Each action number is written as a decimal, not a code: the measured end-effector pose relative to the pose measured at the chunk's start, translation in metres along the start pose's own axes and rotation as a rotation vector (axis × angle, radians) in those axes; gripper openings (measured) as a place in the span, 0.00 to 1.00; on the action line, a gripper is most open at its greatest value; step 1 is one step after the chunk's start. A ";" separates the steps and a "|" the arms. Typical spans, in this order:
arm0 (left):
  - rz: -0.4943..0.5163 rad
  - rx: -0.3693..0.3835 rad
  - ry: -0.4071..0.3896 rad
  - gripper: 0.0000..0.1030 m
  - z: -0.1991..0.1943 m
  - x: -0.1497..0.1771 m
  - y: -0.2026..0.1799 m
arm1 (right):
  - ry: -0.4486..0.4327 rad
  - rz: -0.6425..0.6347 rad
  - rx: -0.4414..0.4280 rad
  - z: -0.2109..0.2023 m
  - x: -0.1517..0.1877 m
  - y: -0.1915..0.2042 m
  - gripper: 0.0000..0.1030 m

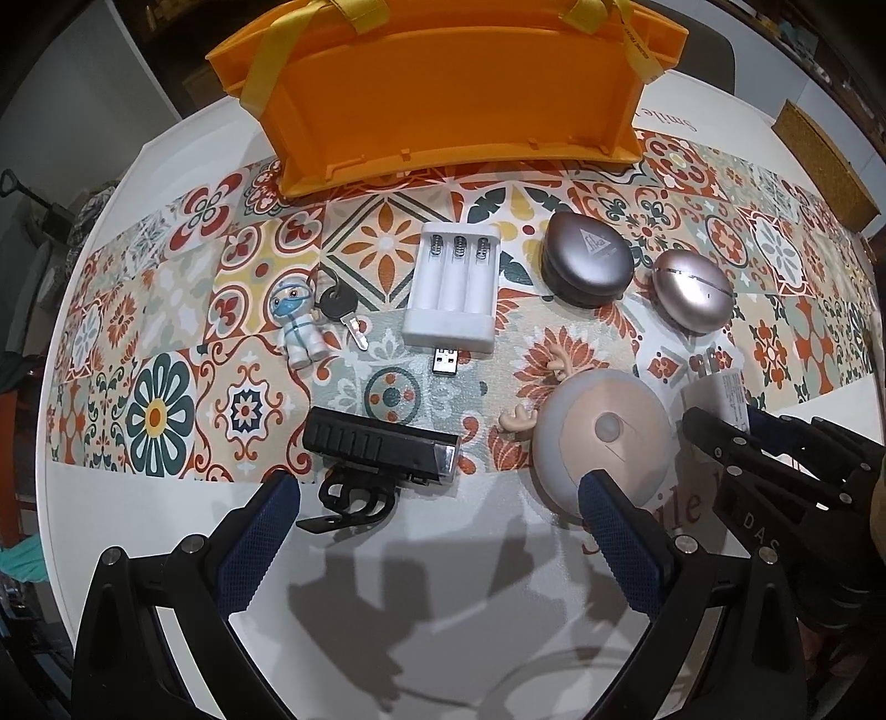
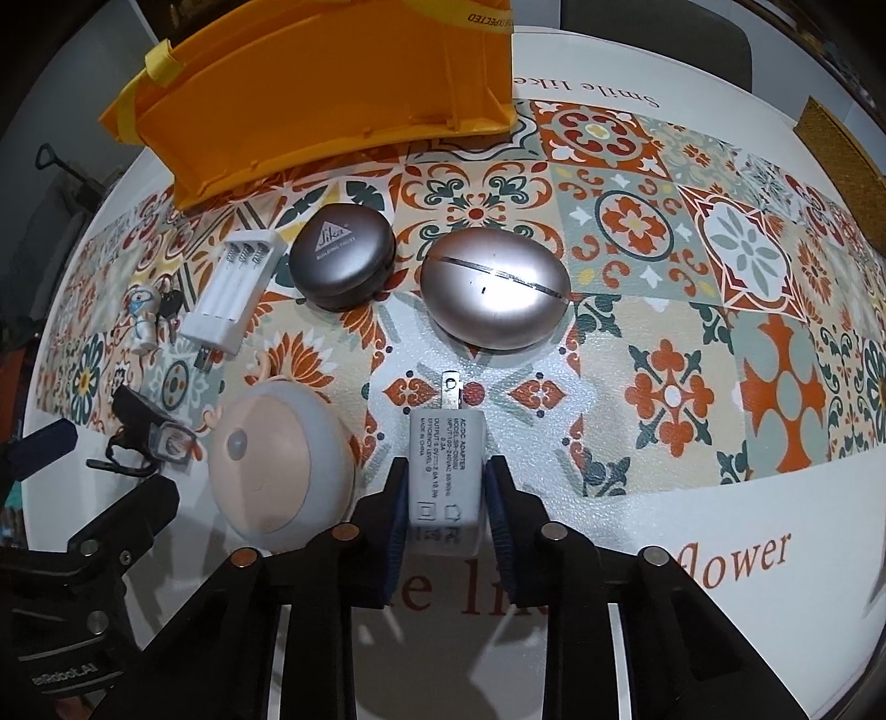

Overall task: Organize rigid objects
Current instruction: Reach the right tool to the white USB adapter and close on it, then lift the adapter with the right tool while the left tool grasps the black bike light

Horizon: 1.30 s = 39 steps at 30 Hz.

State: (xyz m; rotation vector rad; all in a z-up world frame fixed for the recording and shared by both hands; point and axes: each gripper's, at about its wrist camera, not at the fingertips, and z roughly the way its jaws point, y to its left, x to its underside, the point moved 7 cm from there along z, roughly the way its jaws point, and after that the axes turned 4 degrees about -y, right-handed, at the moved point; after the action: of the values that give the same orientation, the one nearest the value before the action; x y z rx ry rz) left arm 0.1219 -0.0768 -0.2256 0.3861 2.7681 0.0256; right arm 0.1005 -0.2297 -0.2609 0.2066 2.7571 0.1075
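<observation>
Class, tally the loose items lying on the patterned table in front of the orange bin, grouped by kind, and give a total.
Egg-shaped metallic cases: 2 (dark grey case, rose-gold case)
Chargers: 2 (battery charger, wall adapter)
Lights: 2 (bike light, round antlered lamp)
Figurine keychain with key: 1
Total: 7

On the white adapter (image 2: 443, 487) I read "AC/DC ADAPTER", then "MADE IN CHINA"; the model and output lines are too small for me. The dark round case (image 2: 342, 261) carries the brand "Sika" with "BUILDING TRUST" below it. The white tablecloth (image 2: 692, 498) has red-brown words: "Smile like" at the far edge, "flower" near me. The yellow strap (image 2: 487, 14) of the orange bin shows letters ending in "PECTED".
</observation>
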 end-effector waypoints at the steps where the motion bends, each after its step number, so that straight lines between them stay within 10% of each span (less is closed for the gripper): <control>1: 0.002 -0.004 -0.006 1.00 0.000 0.000 0.000 | -0.001 0.001 -0.002 0.000 0.000 0.000 0.26; 39: 0.105 0.083 -0.021 0.93 0.021 0.005 0.026 | -0.075 0.045 0.007 -0.042 0.002 0.022 0.23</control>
State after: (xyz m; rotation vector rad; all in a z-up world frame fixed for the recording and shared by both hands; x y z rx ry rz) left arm 0.1317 -0.0514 -0.2452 0.5502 2.7319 -0.0680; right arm 0.0857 -0.2097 -0.2207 0.2691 2.6790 0.0993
